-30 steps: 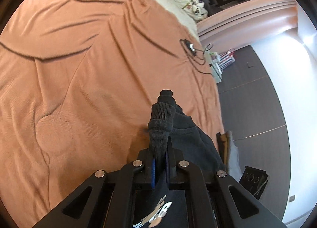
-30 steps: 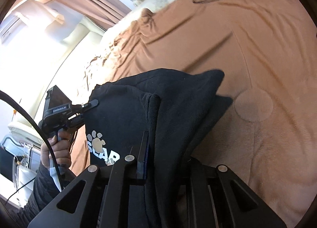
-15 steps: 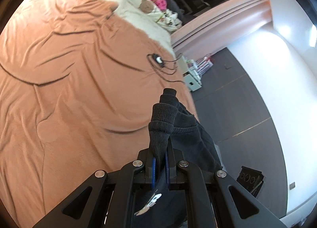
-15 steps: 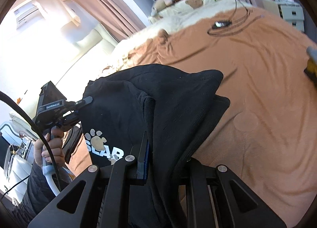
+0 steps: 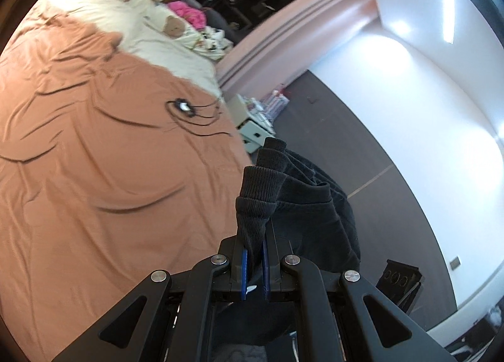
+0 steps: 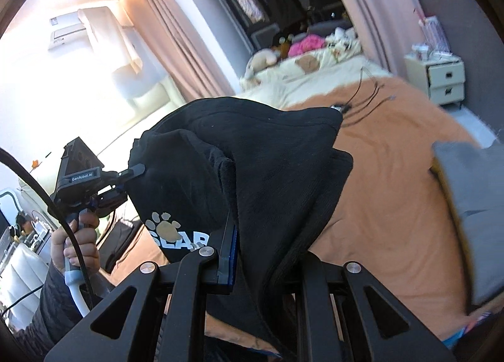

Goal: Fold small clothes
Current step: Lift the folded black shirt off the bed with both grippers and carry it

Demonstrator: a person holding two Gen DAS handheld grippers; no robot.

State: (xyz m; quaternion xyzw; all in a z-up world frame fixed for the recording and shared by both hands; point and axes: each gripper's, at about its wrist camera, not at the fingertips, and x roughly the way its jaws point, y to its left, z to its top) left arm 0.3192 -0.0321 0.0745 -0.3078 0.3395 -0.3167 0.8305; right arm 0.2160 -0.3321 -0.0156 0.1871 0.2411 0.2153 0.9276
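Item: black sweatshirt (image 6: 252,166), held in the air above the orange bedspread (image 5: 110,173), left gripper (image 5: 254,262) and right gripper (image 6: 249,255) each clamped on its edge; we judge the right pinch, partly hidden, may slip if tugged apart.

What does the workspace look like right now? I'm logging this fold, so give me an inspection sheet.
Surface: orange bedsheet, wrinkled.
Job's things: black sweatshirt with paw print, held up between both grippers, above the sheet.
Clutter: grey folded item at the bed's right edge; plush toys on the cream bedding.
Grippers: left gripper shut on a ribbed cuff; right gripper shut on the sweatshirt.
Cables: black cable with a small device on the sheet.
Surroundings: white drawer unit, pink curtains, dark floor.
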